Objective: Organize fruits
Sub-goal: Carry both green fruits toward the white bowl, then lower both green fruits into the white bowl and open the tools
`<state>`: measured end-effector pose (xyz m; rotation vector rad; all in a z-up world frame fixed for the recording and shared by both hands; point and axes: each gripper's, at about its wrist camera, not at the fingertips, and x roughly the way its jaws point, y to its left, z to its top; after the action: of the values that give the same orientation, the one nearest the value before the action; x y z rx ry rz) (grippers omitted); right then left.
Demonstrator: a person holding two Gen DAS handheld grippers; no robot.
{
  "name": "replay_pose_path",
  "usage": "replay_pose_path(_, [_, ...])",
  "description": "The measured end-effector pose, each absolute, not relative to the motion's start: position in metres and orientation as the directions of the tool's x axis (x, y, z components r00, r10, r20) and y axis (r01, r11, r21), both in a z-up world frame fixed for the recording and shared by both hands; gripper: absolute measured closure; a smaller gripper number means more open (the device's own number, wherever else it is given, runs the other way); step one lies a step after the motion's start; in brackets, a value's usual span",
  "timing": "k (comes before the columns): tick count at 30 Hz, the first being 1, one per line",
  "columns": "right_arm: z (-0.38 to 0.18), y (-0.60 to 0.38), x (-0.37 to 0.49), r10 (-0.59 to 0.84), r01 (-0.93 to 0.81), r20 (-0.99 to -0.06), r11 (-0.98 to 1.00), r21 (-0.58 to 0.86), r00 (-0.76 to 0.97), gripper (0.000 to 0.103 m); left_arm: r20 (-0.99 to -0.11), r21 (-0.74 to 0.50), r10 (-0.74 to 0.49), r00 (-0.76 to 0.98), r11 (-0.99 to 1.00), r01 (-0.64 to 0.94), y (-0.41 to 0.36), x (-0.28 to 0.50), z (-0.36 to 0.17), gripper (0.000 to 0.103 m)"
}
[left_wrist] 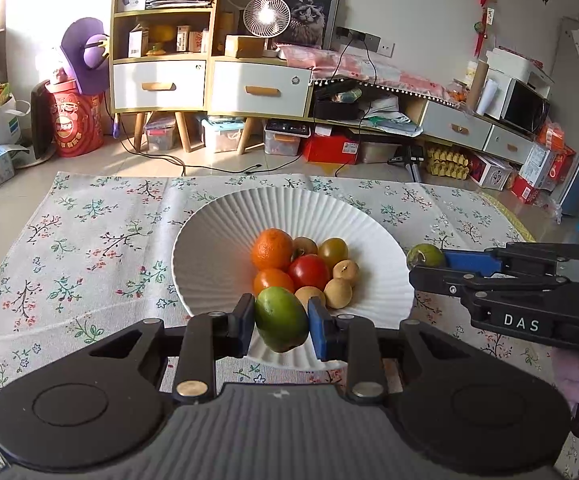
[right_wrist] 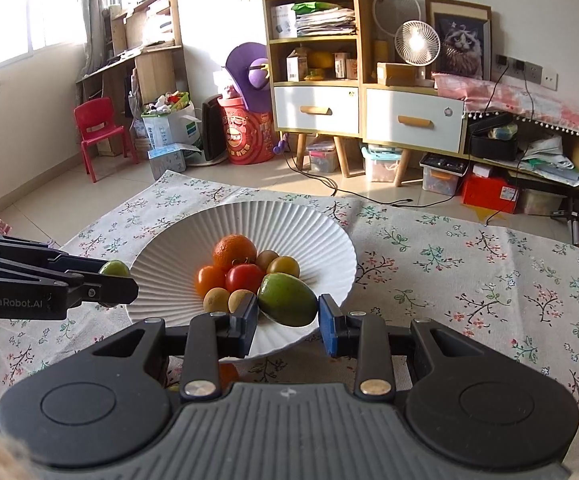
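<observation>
Left tool (left_wrist: 281, 320) clenched on an oval green mango-like fruit (left_wrist: 280, 319), above near rim of ribbed white plate (left_wrist: 209, 240). Right tool (right_wrist: 287, 312) likewise grips a second green-orange oval fruit (right_wrist: 287, 299) over the plate.

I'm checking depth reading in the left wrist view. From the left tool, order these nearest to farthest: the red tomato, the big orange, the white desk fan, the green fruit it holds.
1. green fruit, clamped in the left tool.
2. red tomato, middle of the white plate.
3. big orange, behind the tomato, to its left.
4. white desk fan, on the cabinet by the far wall.
</observation>
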<state>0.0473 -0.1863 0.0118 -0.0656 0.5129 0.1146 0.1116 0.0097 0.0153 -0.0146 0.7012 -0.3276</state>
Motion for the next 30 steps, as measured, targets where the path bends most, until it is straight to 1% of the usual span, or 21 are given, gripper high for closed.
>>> replay_pose_path(5, [0.008,-0.188,0.059,0.096,-0.133,-0.5,0.99,-0.038,0.861,0.073,-0.631,-0.114,-0.304,0.714,0.947,0.302,0.0,0.135,0.015,0.081])
replay_pose_path(12, [0.005,-0.193,0.071,0.105,-0.141,-0.503,0.989,-0.034,0.858,0.073,-0.631,-0.141,-0.321,0.706,0.943,0.302,-0.01,0.165,0.014,0.081])
replay_pose_path(19, [0.006,-0.203,0.093,0.123,-0.134,-0.502,0.991,0.013,0.856,0.073,-0.655,-0.173,-0.348,0.671,0.933,0.316,-0.02,0.202,0.008,0.081])
replay_pose_path(27, [-0.002,-0.205,0.112,0.133,-0.144,-0.519,0.989,0.02,0.844,0.073,-0.697,-0.214,-0.331,0.636,0.943,0.256,-0.022,0.23,-0.006,0.081])
replay_pose_path(30, [-0.003,-0.207,0.115,0.147,-0.151,-0.512,0.988,0.034,0.846,0.073,-0.705,-0.231,-0.333,0.626,0.943,0.241,-0.021,0.236,-0.01,0.081])
